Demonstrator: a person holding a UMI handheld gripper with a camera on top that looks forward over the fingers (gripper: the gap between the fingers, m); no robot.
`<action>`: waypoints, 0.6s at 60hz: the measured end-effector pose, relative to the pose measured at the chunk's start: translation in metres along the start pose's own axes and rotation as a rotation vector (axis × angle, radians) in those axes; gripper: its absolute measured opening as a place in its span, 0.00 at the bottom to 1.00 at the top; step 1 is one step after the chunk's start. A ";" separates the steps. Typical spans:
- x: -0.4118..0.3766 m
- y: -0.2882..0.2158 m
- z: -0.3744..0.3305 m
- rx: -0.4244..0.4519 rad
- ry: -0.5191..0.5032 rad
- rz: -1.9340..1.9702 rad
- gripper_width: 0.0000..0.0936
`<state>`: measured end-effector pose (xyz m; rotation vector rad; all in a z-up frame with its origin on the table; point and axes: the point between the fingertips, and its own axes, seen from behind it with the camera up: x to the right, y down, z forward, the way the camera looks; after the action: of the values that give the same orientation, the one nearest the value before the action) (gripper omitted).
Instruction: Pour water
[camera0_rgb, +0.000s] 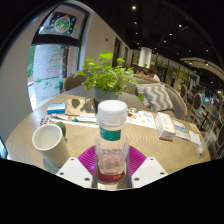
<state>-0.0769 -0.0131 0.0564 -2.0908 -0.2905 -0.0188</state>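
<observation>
Clear plastic bottle, white cap, teal label band, upright at lower centre of frame, pinched between gripper fingers; purple pads press both sides. White mug at lower left, on round wooden table. Green potted plant behind bottle, frame centre. Books, papers at right on table.

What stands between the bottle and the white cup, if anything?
Nothing visible does. The bottle stands between the gripper fingers, and the cup sits to its left on the table, with only bare tabletop between them. The plant is farther back.
</observation>
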 end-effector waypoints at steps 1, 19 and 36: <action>-0.001 0.002 0.001 0.001 -0.003 0.007 0.41; -0.002 0.025 0.007 0.049 -0.021 0.124 0.49; 0.003 0.028 -0.047 -0.078 0.026 0.194 0.92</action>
<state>-0.0630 -0.0660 0.0566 -2.1867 -0.0708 0.0593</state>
